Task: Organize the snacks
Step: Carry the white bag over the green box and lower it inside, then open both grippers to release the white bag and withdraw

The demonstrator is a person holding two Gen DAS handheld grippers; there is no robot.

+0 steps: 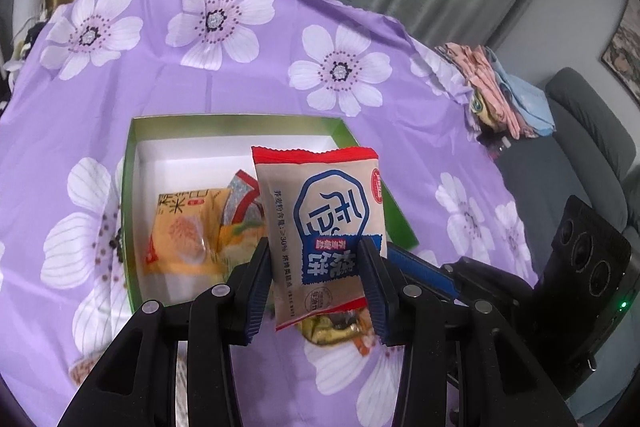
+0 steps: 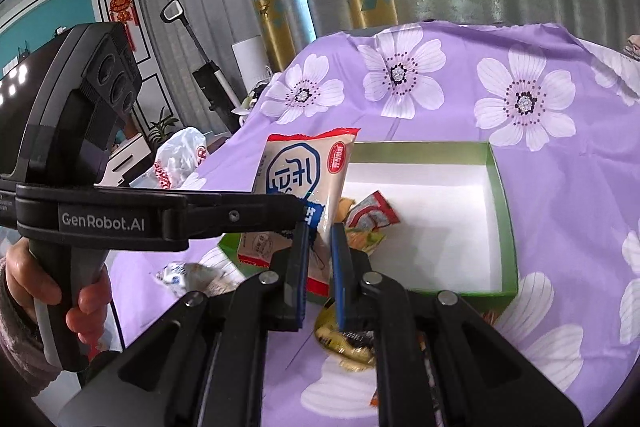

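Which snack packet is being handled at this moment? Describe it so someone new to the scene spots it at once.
Find the purple flowered tablecloth, then the green box with a white inside lying on it. Held up at the box's near edge, with the left gripper shut on it, is a beige packet with red sealed ends and a blue badge. Unlike the orange packet in the box, it stands upright.

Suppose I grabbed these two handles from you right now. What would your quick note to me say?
Left gripper: shut on the beige snack packet, lifted in front of the green box.
Right gripper: shut; it seems to pinch the same packet's edge.
Done: an orange packet and a red-and-grey packet lie in the box.
Left: put the beige packet in, then the gold-wrapped snack and the small white wrapper on the purple cloth.
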